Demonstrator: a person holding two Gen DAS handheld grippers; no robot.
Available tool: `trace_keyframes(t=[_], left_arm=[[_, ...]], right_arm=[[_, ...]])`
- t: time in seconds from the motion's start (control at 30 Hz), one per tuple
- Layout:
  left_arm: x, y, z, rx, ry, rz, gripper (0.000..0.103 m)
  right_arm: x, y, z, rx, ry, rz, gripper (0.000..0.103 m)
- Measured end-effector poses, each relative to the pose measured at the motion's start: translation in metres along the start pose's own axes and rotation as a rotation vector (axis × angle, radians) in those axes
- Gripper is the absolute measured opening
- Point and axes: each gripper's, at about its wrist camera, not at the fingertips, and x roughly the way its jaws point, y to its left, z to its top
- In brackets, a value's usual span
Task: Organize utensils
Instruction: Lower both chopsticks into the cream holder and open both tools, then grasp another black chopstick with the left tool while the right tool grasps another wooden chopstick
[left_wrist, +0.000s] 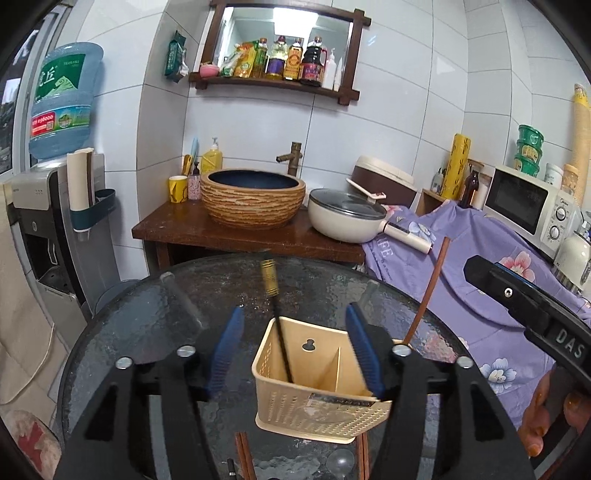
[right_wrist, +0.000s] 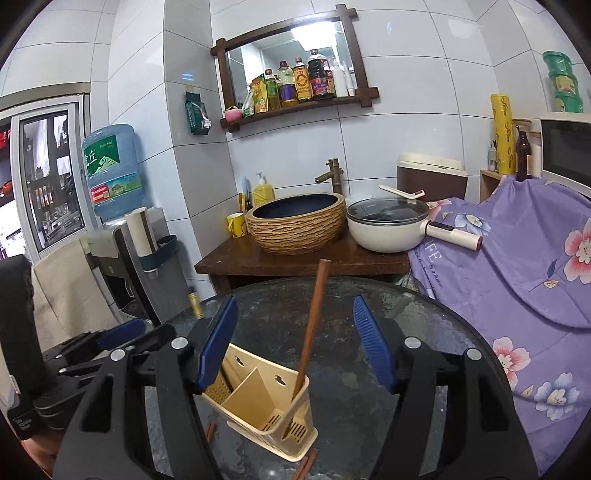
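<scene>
Beige plastic, perforated, sits between my two tools: the utensil holder (left_wrist: 321, 384) stands upright on the dark glass table (left_wrist: 147, 332), divided into compartments.

My left gripper (left_wrist: 295, 354) hangs low over the near edge of the table, pointing forward, its blue pads (left_wrist: 225, 350) spread wide and holding nothing. The holder lies between them toward the right pad, which looks to overlap its rim, though I cannot tell whether they touch.

In the holder's left compartment a black chopstick with a gold end (left_wrist: 273, 295) leans, its long axis rising far and slightly left. A brown wooden chopstick (right_wrist: 310, 328) stands at the right corner, tilted up and to the right.

My right gripper (right_wrist: 295, 343) hovers from the right side, jaws also wide apart and empty, the wooden chopstick rising free between them. More brown chopsticks (left_wrist: 245, 458) lie flat on the glass just near of the holder.
</scene>
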Motion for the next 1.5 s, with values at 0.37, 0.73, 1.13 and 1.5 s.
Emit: trace_keyframes(t=[0.37, 0.73, 1.13, 1.5], left_arm=[[-0.058, 0.021, -0.053, 0.011, -0.047, 0.052, 0.097], [-0.053, 0.063, -0.142, -0.039, 0.162, 0.145, 0.095], [-0.041, 0.080, -0.184, -0.101, 0.293, 0.133, 0.060], [-0.027, 0.063, -0.196, -0.060, 0.347, 0.095, 0.045]], right_arm=[[-0.030, -0.006, -0.056, -0.028, 0.086, -0.031, 0.071], [-0.022, 0.009, -0.170, -0.099, 0.348, -0.031, 0.072], [-0.014, 0.008, -0.224, -0.073, 0.485, -0.073, 0.057], [0.002, 0.019, -0.234, -0.089, 0.536, -0.081, 0.047]])
